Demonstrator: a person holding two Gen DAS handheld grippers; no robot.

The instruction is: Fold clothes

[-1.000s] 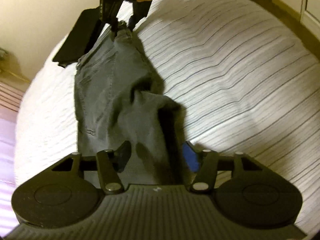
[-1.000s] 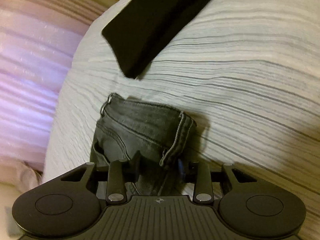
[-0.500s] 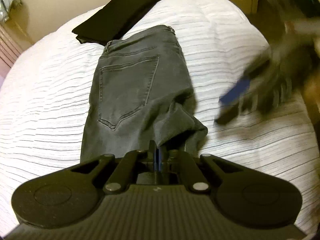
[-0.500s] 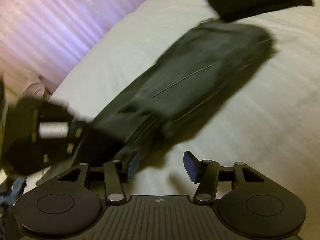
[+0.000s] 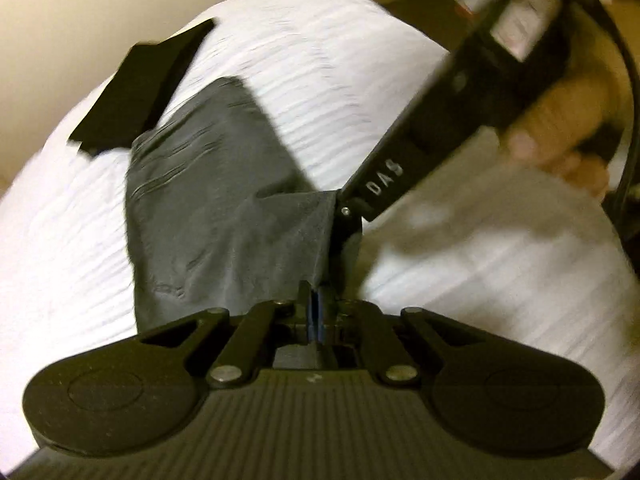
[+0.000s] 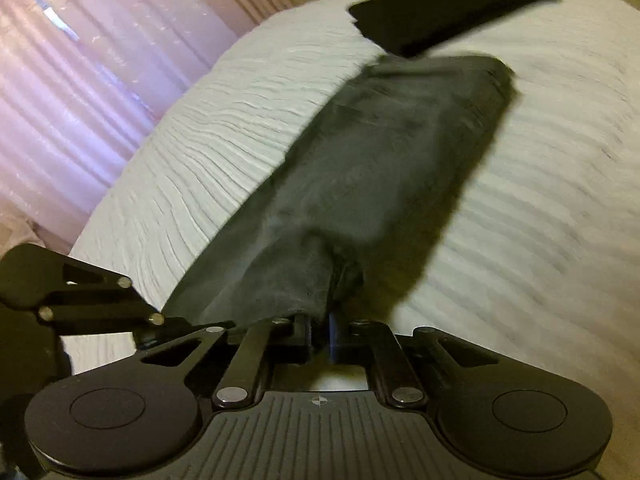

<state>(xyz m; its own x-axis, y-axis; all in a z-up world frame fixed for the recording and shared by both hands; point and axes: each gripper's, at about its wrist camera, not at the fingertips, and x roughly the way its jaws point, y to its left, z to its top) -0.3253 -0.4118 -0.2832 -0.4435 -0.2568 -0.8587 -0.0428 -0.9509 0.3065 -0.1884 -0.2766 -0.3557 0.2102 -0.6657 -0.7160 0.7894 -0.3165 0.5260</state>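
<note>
Grey jeans (image 5: 208,200) lie lengthwise on the white striped bed cover (image 5: 360,80), waistband at the far end. My left gripper (image 5: 316,304) is shut on the near edge of the denim. My right gripper (image 5: 345,222) comes in from the upper right, held by a hand (image 5: 560,132), and pinches the same near end just beyond. In the right wrist view the right gripper (image 6: 320,330) has its jaws closing onto the jeans (image 6: 380,168), with cloth pressed between the pads. The left gripper (image 6: 154,320) holds the edge at its left. The near end is lifted and taut between them.
A folded black garment (image 5: 136,92) lies on the bed just past the jeans' waistband, also the black garment (image 6: 448,16). A pink curtain (image 6: 80,100) hangs beyond the bed's left side. A beige wall (image 5: 100,8) stands behind the bed.
The right gripper let go of the waistband, swept to the near end and closed on the denim beside the left gripper. The left gripper closed on the near edge and lifted it.
</note>
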